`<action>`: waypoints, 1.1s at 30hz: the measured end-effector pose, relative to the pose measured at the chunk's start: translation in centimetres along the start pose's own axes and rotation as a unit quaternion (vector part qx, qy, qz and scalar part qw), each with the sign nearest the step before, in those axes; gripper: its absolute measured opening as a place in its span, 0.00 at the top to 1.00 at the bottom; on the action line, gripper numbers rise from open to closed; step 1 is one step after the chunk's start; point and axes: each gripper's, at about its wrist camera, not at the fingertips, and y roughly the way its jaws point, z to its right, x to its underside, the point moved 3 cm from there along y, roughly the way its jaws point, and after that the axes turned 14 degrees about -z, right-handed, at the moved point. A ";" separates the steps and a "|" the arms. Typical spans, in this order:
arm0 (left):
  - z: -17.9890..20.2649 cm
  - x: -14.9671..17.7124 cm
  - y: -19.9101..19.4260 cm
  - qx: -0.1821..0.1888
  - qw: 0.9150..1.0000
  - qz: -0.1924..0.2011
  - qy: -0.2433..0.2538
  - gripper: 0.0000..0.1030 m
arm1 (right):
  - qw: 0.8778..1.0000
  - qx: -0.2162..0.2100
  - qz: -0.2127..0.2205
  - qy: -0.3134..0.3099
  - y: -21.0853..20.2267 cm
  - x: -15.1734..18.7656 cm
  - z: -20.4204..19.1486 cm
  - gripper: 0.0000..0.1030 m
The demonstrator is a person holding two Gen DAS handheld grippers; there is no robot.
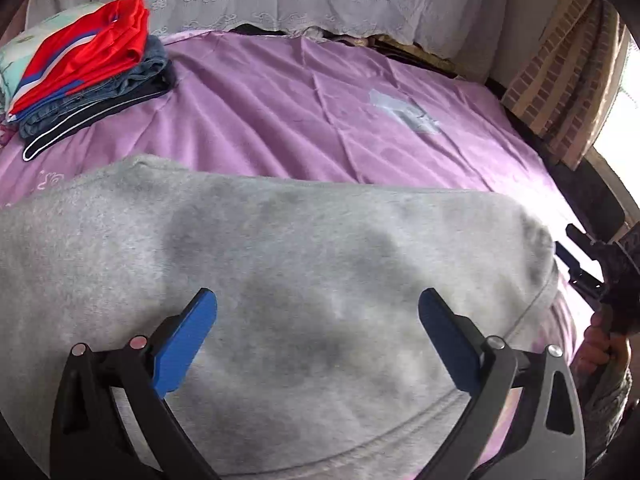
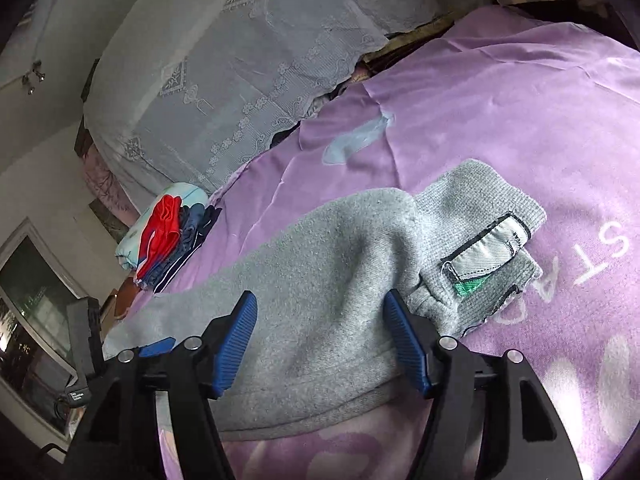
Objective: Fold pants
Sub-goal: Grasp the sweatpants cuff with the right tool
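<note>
Blue-padded and spread wide, the left gripper (image 1: 318, 340) hovers over the grey fleece pants (image 1: 280, 280), gripping nothing. These pants lie across the purple satin bed sheet (image 1: 300, 100). At ten o'clock sits a stack of folded clothes topped by a red garment (image 1: 88, 64).

Right wrist view: the right gripper (image 2: 320, 344) also stands wide, empty, over the pants' grey fleece (image 2: 320, 280). At two o'clock the ribbed waistband's white sewn label (image 2: 490, 248) shows. The folded stack (image 2: 172, 236) rests at nine o'clock.
</note>
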 end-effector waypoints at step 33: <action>-12.4 2.3 -9.6 -0.148 0.978 0.134 -0.066 0.04 | 0.989 0.055 -0.094 -0.101 8.9 -3.0 -8.4 0.05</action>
